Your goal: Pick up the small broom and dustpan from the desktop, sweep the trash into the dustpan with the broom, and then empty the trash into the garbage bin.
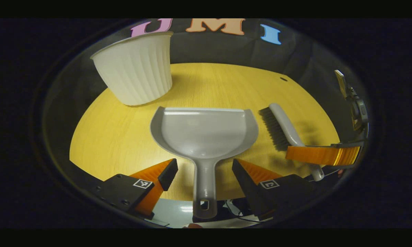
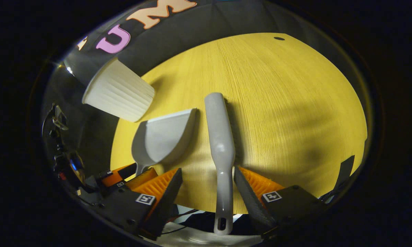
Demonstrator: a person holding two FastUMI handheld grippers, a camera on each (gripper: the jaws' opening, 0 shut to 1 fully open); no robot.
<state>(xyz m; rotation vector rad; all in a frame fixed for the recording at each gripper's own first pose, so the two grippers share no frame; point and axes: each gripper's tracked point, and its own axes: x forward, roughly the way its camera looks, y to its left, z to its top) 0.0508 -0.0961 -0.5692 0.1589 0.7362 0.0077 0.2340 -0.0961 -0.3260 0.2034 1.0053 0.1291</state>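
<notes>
Two open hand-held grippers, dustpan (image 1: pixel 204 132), broom (image 2: pixel 219 137)

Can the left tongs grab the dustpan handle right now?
Probably yes. The left tongs are open, with the dustpan handle lying between the fingers and nothing blocking it. They would only need to squeeze shut.

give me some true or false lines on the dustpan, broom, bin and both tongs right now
1. The dustpan lies flat on the table. True.
2. The left tongs are clamped on its handle. False: open, one finger on each side.
3. The broom is lifted off the table. False: it lies there, between the open right tongs.
4. The bin stands beyond the dustpan. True.
5. Trash fills the dustpan. False: it is empty.
</notes>
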